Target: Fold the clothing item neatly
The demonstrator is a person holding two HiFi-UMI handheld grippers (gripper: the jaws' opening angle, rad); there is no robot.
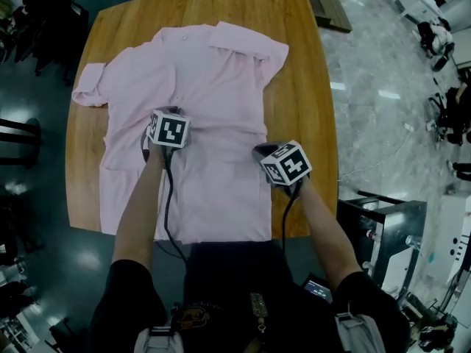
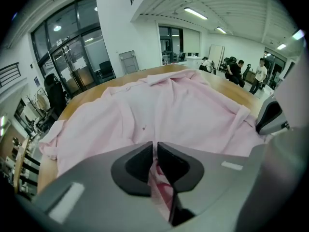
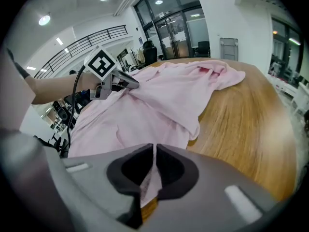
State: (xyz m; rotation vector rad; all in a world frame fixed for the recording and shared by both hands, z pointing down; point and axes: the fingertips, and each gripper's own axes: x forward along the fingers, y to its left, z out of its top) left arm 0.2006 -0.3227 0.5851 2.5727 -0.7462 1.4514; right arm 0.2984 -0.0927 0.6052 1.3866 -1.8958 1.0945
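Pinching the shirt [image 1: 213, 87] in two places, I have both tongs clamped on pink cloth. My left tongs [image 2: 155, 148] are closed on a raised tuck in the middle of the body. My right tongs [image 3: 154, 150] are closed on the edge of the cloth at the 3 o'clock side, just inside the bare wood of the desk [image 1: 305, 87]. I take it the two grips sit roughly level with each other across the shirt so that one band of cloth can be lifted evenly and carried over without skewing; a single grip would let the far side drag and wrinkle. The shirt lies spread on the desk with its long axis running from 12 to 6 o'clock, collar [image 1: 185, 34] at 12 and hem [image 1: 221, 230] at 6, where it reaches the near edge of the desk. The side at 3 o'clock looks already turned in over the body, which would explain why my right tongs find an edge so far in, while the other sleeve [image 1: 90, 85] sticks out toward 10 o'clock, not yet folded
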